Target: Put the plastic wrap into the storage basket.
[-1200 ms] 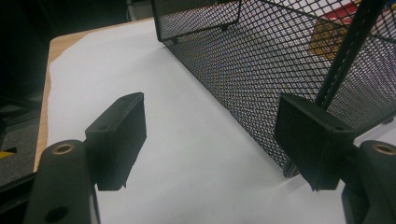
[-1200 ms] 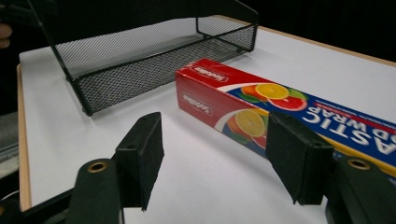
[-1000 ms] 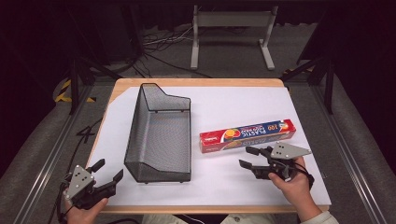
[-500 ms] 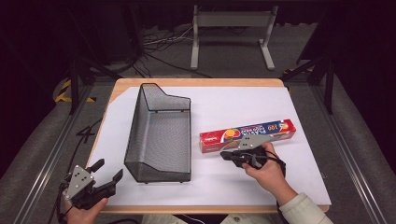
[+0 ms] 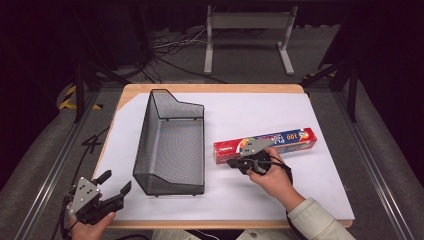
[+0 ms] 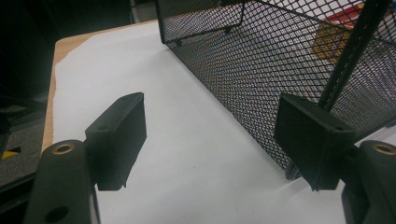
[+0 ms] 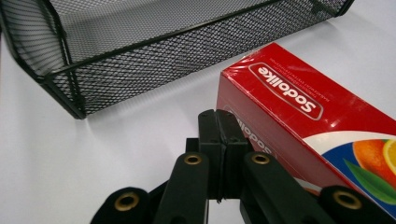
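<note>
A long red plastic-wrap box (image 5: 287, 140) lies on the white sheet, right of a black wire-mesh basket (image 5: 145, 145). My right gripper (image 5: 231, 162) is down at the box's near left end, its jaws shut against each other with nothing between them. In the right gripper view the closed right gripper (image 7: 218, 116) sits just beside the red box (image 7: 303, 121), pointing toward the basket (image 7: 154, 60); I cannot tell whether it touches the box. My left gripper (image 5: 114, 182) rests open at the table's near left corner. In the left gripper view the left gripper (image 6: 212, 126) shows only bare sheet between its jaws, beside the basket (image 6: 261, 70).
The white sheet (image 5: 250, 115) covers a wooden table (image 5: 210, 88) with dark floor all round. A metal stand (image 5: 247, 30) and loose cables (image 5: 170, 50) lie beyond the far edge. Bare sheet stretches right of and behind the box.
The right hand has slid left along the box's near side to its left end, and its jaws, open a second ago, are now shut. The left hand has stayed put.
</note>
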